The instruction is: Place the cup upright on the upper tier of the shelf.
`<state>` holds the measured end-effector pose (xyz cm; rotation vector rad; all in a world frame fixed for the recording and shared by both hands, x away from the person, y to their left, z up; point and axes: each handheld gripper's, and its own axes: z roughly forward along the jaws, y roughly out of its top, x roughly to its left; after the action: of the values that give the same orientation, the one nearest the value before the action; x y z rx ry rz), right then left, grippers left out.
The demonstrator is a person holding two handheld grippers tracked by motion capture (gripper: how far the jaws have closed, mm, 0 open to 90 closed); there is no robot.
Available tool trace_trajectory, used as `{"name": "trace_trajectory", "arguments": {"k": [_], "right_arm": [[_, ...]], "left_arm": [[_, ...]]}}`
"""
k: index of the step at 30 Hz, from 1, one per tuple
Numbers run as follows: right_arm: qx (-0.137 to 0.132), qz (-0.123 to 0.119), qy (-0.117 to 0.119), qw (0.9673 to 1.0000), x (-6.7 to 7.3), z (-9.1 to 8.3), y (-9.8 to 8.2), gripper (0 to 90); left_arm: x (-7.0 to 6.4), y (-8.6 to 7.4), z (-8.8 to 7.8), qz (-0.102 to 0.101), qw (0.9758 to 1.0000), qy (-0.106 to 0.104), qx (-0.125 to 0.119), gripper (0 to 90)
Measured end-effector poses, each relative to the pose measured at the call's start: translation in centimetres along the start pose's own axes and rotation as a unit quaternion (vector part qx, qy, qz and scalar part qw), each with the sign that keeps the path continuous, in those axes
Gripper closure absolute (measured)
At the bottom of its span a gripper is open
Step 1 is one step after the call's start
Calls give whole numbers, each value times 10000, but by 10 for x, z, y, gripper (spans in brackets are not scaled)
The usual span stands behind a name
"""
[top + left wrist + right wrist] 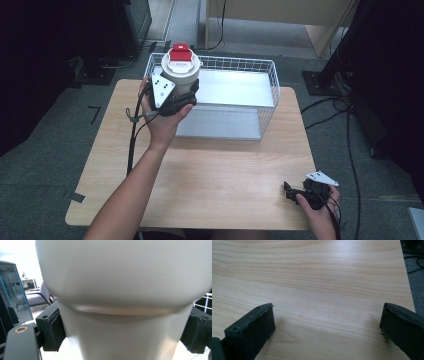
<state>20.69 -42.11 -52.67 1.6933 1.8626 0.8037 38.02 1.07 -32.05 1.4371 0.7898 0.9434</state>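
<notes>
The left gripper (pixel 177 97) clamps a cream cup (pixel 181 70) with a red-tabbed lid, its jaws pressed on both sides of the cup's body below the rim. The cup is held upright above the table (pixel 200 165) at about eleven o'clock, at the left front corner of the wire basket (pixel 267 92). The right gripper (pixel 295 192) rests at five o'clock, its jaws spread wide over bare wood, holding nothing.

Lab or office: grey carpet (pixel 45 150), floor cables (pixel 350 150), equipment stands (pixel 320 80), office chair (pixel 37 296).
</notes>
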Motion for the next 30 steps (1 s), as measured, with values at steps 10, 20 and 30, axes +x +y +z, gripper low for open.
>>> {"name": "trace_trajectory", "arguments": {"k": [10,20,30], "right_arm": [[-3,0,-2,10000,0,0,0,0],[0,7,1,10000,0,0,0,0],[4,3,2,10000,0,0,0,0]], "left_arm": [[0,7,30,-58,10000,54,23,126],[4,4,53,-200,9995,182,156,125],[7,-9,60,-283,9987,203,374,125]]}}
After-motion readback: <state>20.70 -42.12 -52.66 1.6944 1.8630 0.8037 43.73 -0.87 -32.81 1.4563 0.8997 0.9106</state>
